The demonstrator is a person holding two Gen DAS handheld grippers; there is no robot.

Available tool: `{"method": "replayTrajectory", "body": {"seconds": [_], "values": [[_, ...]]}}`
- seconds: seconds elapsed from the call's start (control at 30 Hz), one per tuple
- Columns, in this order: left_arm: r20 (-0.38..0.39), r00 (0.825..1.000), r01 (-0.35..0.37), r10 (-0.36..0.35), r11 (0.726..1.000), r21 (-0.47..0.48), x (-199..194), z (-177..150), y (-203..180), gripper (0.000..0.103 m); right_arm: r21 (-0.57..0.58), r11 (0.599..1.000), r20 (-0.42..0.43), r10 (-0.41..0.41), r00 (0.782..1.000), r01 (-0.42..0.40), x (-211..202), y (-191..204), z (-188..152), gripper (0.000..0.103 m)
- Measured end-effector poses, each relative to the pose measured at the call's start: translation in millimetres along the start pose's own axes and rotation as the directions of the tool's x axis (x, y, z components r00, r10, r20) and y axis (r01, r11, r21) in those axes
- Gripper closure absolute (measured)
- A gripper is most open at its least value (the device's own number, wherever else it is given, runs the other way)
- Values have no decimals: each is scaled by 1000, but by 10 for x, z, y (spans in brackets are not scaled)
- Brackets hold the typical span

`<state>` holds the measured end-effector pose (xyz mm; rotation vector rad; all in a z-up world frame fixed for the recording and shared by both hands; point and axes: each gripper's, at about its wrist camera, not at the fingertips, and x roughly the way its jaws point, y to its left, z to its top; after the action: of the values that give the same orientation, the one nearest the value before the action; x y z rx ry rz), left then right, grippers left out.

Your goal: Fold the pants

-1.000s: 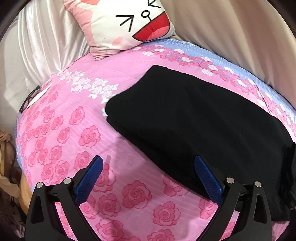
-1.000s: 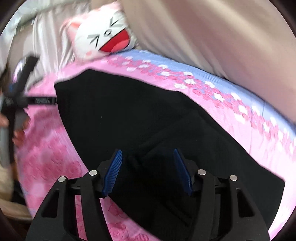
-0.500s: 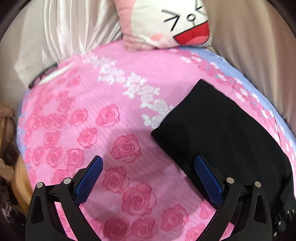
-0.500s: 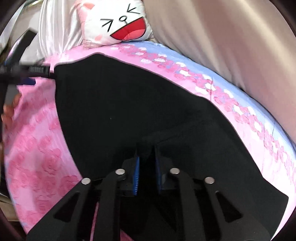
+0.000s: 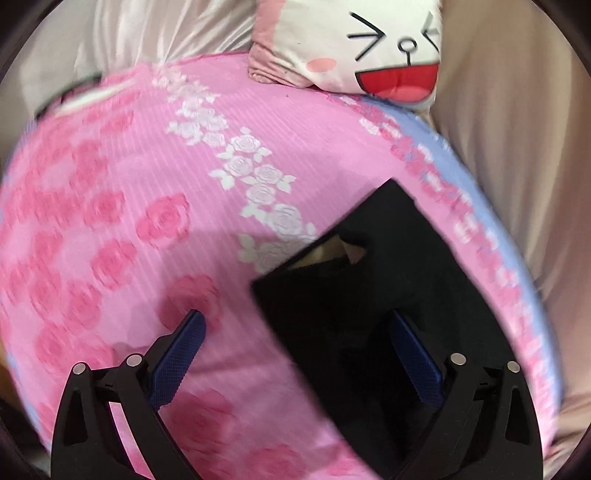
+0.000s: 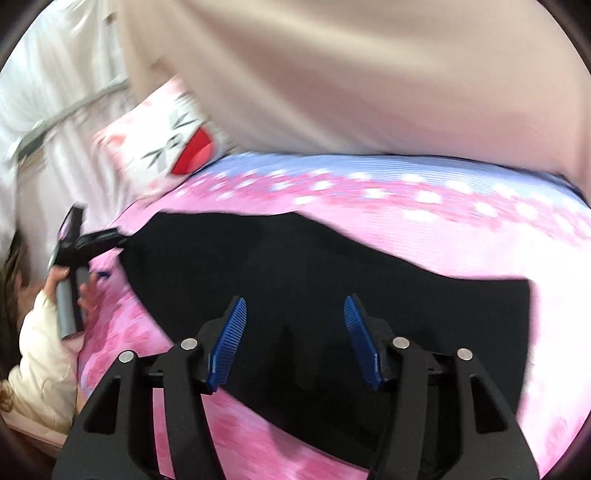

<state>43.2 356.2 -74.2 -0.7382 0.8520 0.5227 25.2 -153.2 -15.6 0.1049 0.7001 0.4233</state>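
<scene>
One pair of black pants [image 5: 373,306] fills the lower right of the left wrist view, folded into a dark slab with a corner pointing toward the upper right, lying on one pink rose-printed bedsheet [image 5: 122,229]. A small pale patch shows in a gap near the slab's upper left edge; what it is cannot be told. One cartoon-face pillow [image 5: 369,48] sits at the top right of the frame, against pale curtains [image 5: 155,33]. The left gripper [image 5: 295,354] has its two blue-padded fingers [image 5: 177,358] spread wide apart, holding nothing; the left finger is over bare sheet in the lower left, the right finger over the pants in the lower right.

Right wrist view: the same single pair of pants [image 6: 332,266] spreads across the middle of the frame, on the sheet [image 6: 461,236], which turns blue along its upper edge. The pillow [image 6: 162,151] lies blurred at upper left. The right gripper [image 6: 295,332] also stands parted, two blue fingers [image 6: 229,343] at bottom centre over the dark cloth, nothing between them. At the left edge the person's hand [image 6: 70,291], in a cream sleeve, holds the other gripper's handle, its tip beside the left end of the pants; the blur hides whether it touches them.
</scene>
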Motion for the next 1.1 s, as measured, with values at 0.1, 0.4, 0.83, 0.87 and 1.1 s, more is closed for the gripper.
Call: {"method": "replayTrajectory", "body": {"seconds": [0.1,0.4,0.83,0.87,1.1], "values": [[19,998,66,-64,993,-99,-17,1,54,6,111,992,36,-69,997,65,-271,-438,-53,43],[-50,987,138,-153,966,-220,-103,-72,164,7,249,961,71,-143,987,122,-623,-1089,-219,43],[-78,973,191,-217,948,-255,99,46,12,41,225,966,58,-146,988,130,-515,-973,-247,43],[-81,972,195,-223,946,-259,104,51,5,43,227,965,59,-148,987,131,-510,-977,-244,43],[-57,978,191,-201,972,-137,-10,19,-268,91,263,953,67,-175,982,152,-539,-1132,-234,43]]}}
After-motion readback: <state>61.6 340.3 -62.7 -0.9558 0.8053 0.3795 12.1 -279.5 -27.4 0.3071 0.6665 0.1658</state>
